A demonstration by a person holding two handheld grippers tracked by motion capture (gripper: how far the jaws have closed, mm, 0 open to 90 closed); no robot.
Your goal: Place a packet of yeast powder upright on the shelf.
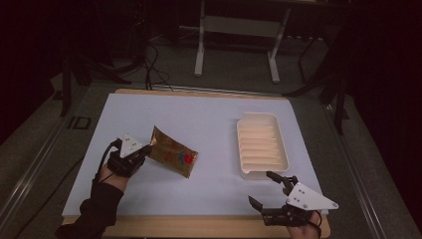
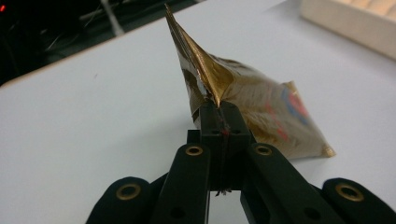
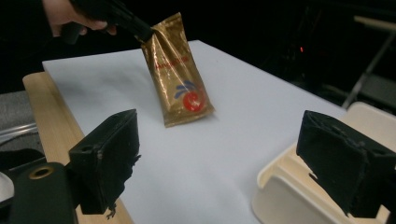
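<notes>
A gold foil packet (image 1: 171,153) with a red and blue mark lies left of the table's middle, its near end raised. My left gripper (image 1: 144,152) is shut on that raised edge; in the left gripper view the jaws pinch the packet (image 2: 243,102) at the left gripper (image 2: 223,112) tips. In the right gripper view the packet (image 3: 180,79) hangs tilted from the left gripper (image 3: 142,31), its far corner resting on the table. My right gripper (image 1: 263,188) stands open near the front edge, just before the tray, nothing between its pads (image 3: 109,158).
A cream ribbed tray (image 1: 262,145) stands at the right of the white tabletop (image 1: 209,119); its corner (image 3: 299,186) is close under my right gripper. A wooden border (image 1: 199,226) rims the front edge. A desk frame (image 1: 236,35) stands beyond the table.
</notes>
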